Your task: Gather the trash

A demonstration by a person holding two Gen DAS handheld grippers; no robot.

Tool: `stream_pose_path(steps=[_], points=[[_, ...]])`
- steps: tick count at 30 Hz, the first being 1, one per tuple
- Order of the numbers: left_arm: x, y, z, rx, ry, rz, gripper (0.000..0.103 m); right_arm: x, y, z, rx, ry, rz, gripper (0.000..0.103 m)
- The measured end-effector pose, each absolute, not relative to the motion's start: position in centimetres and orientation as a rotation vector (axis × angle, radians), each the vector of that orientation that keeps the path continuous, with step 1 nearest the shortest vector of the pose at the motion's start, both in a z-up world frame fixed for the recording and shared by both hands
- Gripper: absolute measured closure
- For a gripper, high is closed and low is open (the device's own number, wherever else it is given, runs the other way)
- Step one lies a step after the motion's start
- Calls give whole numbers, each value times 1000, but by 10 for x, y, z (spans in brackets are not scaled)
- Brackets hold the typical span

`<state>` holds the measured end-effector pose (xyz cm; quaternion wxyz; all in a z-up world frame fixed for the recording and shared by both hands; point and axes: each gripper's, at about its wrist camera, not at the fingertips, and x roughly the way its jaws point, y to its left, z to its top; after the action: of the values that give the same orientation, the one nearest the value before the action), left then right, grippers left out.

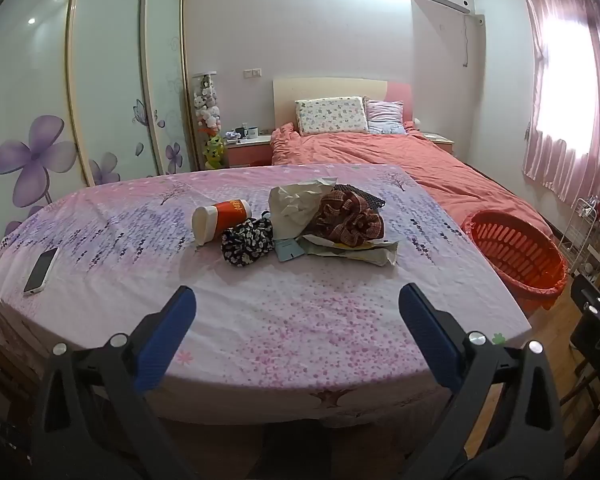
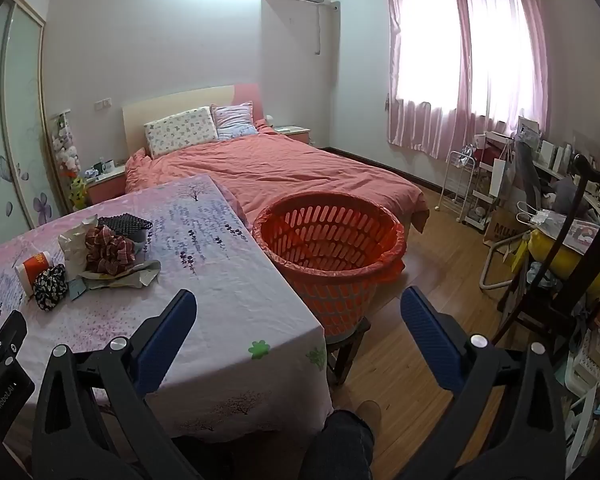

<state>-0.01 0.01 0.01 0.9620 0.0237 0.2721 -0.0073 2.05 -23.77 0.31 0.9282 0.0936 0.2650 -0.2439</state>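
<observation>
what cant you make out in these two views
- Left wrist view: the papers are mostly hidden under the plaid cloth.
- Right wrist view: the orange basket floor is hidden by its near wall.
- Both views: the paper cup lettering is too small to read.

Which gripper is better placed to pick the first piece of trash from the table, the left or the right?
Left. The left gripper is open and faces the trash pile straight ahead. The right gripper, also open, faces the orange basket, with the pile off to its left.
</observation>
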Motion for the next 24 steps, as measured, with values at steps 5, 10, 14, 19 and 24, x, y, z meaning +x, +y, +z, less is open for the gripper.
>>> stream_pose_path(steps=[5,10,14,19,24], points=[[0,0,0,48,554,-15,4,21,-238,3,190,546,-500,2],[0,0,0,48,554,-17,4,21,-237,4,190,545,-500,2],[0,0,0,47,556,-16,4,21,-238,4,190,546,-499,2],[0,0,0,47,557,-16,4,21,-238,4,189,546,-500,2],[0,0,0,46,559,-18,4,22,-238,3,189,547,-501,2]])
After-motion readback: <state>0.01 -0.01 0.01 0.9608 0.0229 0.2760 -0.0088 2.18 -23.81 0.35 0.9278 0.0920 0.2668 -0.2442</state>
